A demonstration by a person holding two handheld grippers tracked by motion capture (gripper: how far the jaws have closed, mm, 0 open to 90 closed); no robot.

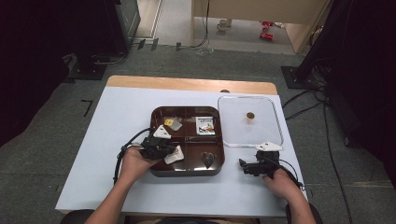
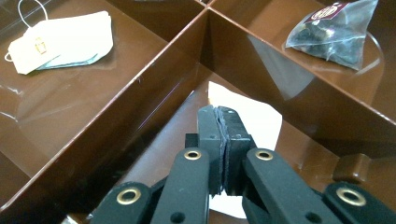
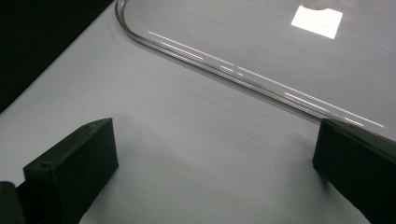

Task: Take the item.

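Jaws of my left gripper (image 2: 223,149) are pressed together on a white paper packet (image 2: 254,121) that lies in the near-left compartment of the brown tray (image 2: 154,88); in the left gripper view the packet's edge is pinched between the two pads, just right of centre in the lower half of the frame. From the high view I see that same gripper (image 1: 164,148) at the tray's (image 1: 187,171) lower left corner, with the packet (image 1: 174,155) sticking out to its right and my left hand (image 1: 133,164) behind it.

Up in the upper left of the left gripper view, a tea bag with a string and tag (image 2: 60,42) rests flat in the next compartment, well apart from the packet. At the upper right of that view sits a clear pyramid bag of dark leaves (image 2: 334,35), beyond a divider.

My right gripper (image 1: 250,167) rests on the white table (image 1: 102,140) at the lower right of the high view, just below the clear lid (image 1: 251,121), which lies right beside the tray. In the right gripper view its jaws stand wide apart with nothing but table between them, and the lid's curved rim (image 3: 224,65) runs across the upper part of the frame, near the right jaw.
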